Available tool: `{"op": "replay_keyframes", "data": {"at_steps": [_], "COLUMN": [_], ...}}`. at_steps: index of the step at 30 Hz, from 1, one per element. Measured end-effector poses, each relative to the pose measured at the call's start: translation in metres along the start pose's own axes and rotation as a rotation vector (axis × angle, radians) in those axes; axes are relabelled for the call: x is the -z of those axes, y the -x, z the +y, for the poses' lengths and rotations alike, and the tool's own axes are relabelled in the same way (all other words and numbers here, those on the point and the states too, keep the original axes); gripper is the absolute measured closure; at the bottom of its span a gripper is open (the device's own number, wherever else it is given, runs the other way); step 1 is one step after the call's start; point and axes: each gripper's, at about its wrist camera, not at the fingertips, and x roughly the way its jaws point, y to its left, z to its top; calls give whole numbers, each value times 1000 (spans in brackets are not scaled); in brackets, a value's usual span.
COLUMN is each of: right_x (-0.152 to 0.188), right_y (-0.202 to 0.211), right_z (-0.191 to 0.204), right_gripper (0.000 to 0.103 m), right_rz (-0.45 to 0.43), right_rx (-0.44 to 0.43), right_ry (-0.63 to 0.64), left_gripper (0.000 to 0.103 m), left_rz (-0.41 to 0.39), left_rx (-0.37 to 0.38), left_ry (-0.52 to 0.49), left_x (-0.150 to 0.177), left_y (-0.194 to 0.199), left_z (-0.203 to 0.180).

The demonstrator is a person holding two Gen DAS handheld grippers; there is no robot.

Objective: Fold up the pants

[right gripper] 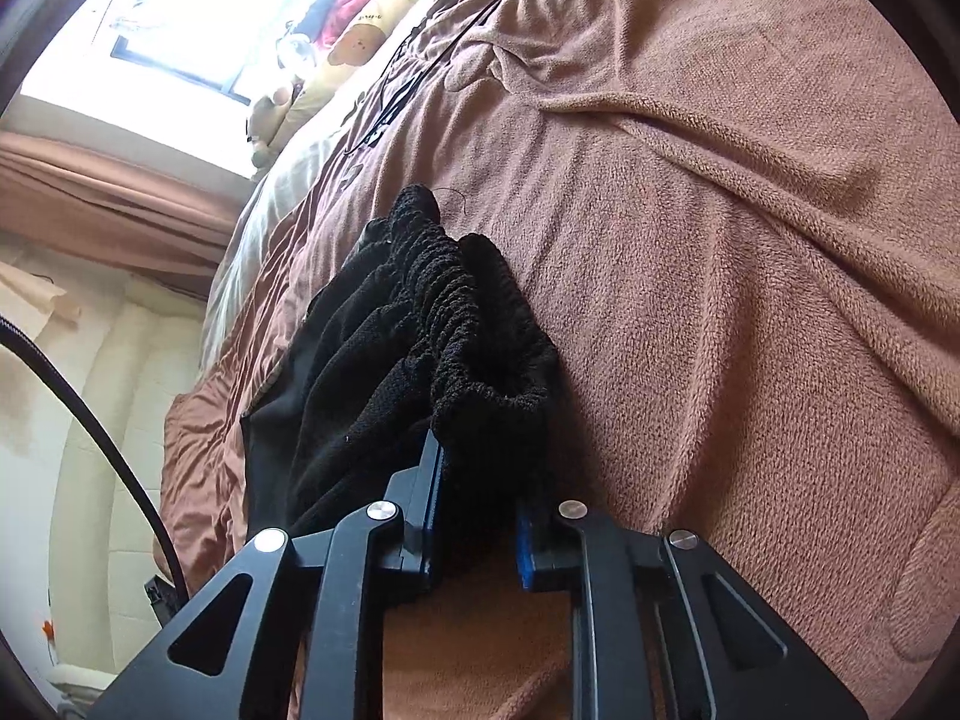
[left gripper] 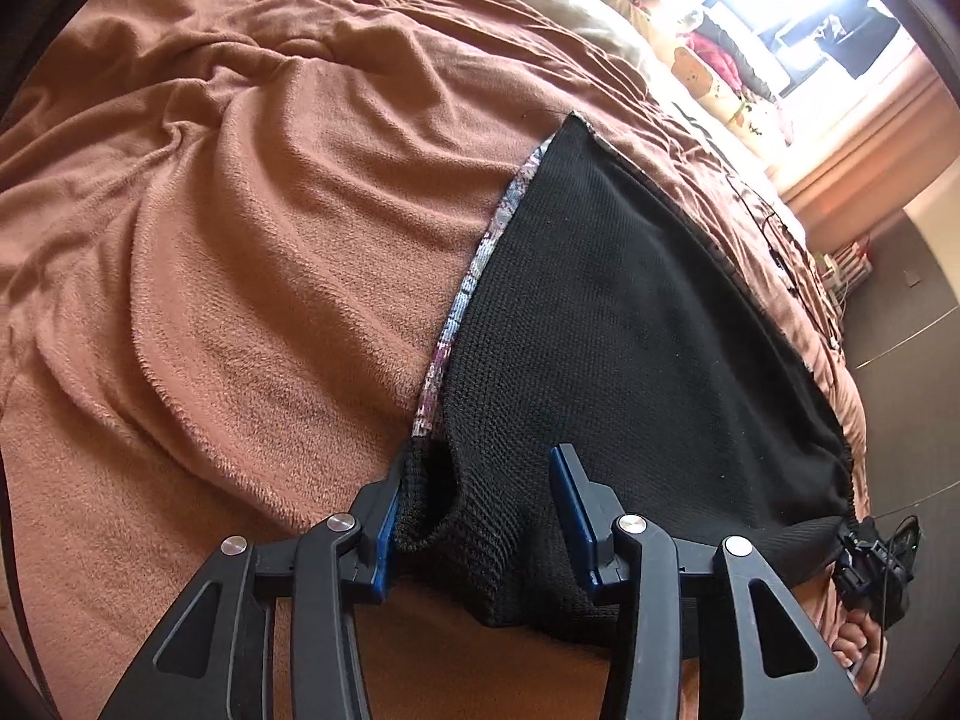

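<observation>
1. The pants (left gripper: 600,312), made of black knit fabric, lie spread on a brown blanket (left gripper: 240,210) that covers a bed.
2. A patterned strip (left gripper: 474,276) in purple and white runs along the left edge of the pants in the left wrist view.
3. The left gripper (left gripper: 480,504) is positioned at the near end of the pants. Its jaws stand wide apart. A bunched fold of fabric touches the inner face of the left finger, and the right finger rests on top of the cloth; the jaws do not clamp anything.
4. The right gripper (right gripper: 480,501) holds the gathered elastic waistband (right gripper: 480,324). Its jaws are closed on the bunched black fabric, which fills the gap between the blue pads (right gripper: 527,546).
5. In the left wrist view, the right gripper (left gripper: 870,552) appears at the far corner of the pants.
6. Stuffed toys (right gripper: 360,42) lie along the bed edge near a bright window (right gripper: 180,18).
</observation>
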Motion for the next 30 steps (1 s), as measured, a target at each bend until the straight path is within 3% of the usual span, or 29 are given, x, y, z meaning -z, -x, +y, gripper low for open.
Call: {"op": "replay_keyframes", "data": {"at_steps": [8,15,21,25,28,30], "right_x": [-2,-5,-6,-7,-7,-6], "right_y": [-2,-2,-2,-6,-9,-10], "right_z": [-2,-3,-3,-5,-8,-12], "right_gripper": [78,77,67,67,72,76], "right_rz": [48,84,88,71,53,42], "right_rx": [24,27,7,-6,-25,-31], "right_ry": [-35,-55,-54,-43,-40,-44], "left_gripper": [56,40,35,35,55,76], "left_rz": [68,117,88,36,15,7], "left_rx": [-26,-23,6,8,-50,-46], "left_ry": [5,-11,45,91,96,116], "left_x": [8,20,21,19,18,19], "left_y": [-1,4,1,-5,-5,-2], "left_z": [1,-3,0,-1,-4,1]}}
